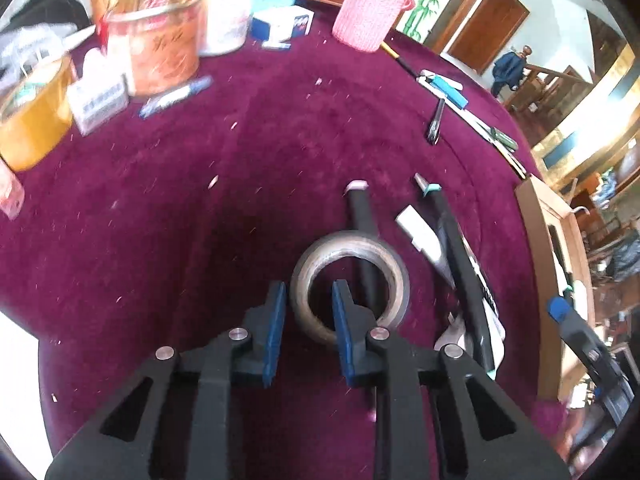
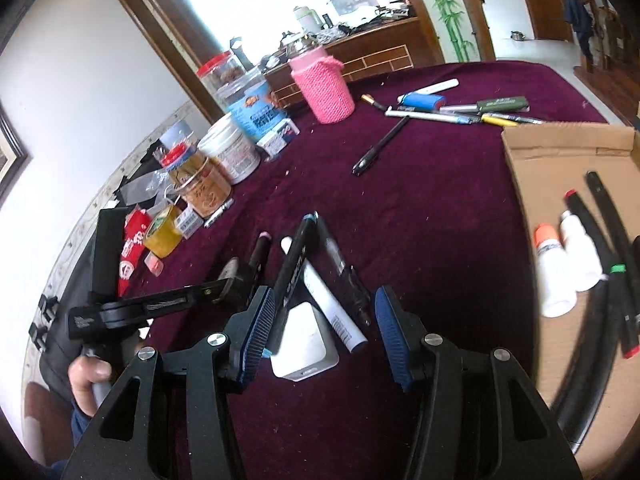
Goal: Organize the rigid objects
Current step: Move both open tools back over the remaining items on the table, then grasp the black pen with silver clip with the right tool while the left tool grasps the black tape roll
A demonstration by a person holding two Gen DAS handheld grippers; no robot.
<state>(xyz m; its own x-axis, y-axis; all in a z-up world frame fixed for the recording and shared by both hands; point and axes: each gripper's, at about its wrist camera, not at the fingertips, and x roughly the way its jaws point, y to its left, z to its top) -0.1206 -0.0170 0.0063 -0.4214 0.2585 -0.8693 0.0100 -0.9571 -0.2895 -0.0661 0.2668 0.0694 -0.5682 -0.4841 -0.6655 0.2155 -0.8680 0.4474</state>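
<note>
My left gripper (image 1: 309, 300) straddles the near wall of a tape roll (image 1: 394, 270) lying on the purple cloth; one finger is inside the ring, one outside, with gaps showing. A pink-capped black marker (image 1: 360, 208) lies under the roll. My right gripper (image 2: 324, 320) is open over a pile: a white block (image 2: 306, 344), a white tube (image 2: 332, 308), a teal-capped black marker (image 2: 294, 264) and a dark pen (image 2: 340, 264). The cardboard box (image 2: 560, 140) at right holds markers and white bottles (image 2: 554, 276).
Jars and tins (image 2: 224, 152) and a pink knitted holder (image 2: 324, 84) stand at the table's back left. Loose pens and markers (image 2: 460, 114) lie at the far side. A black pen (image 2: 380, 146) lies mid-table. My left gripper's body (image 2: 160, 300) shows at left.
</note>
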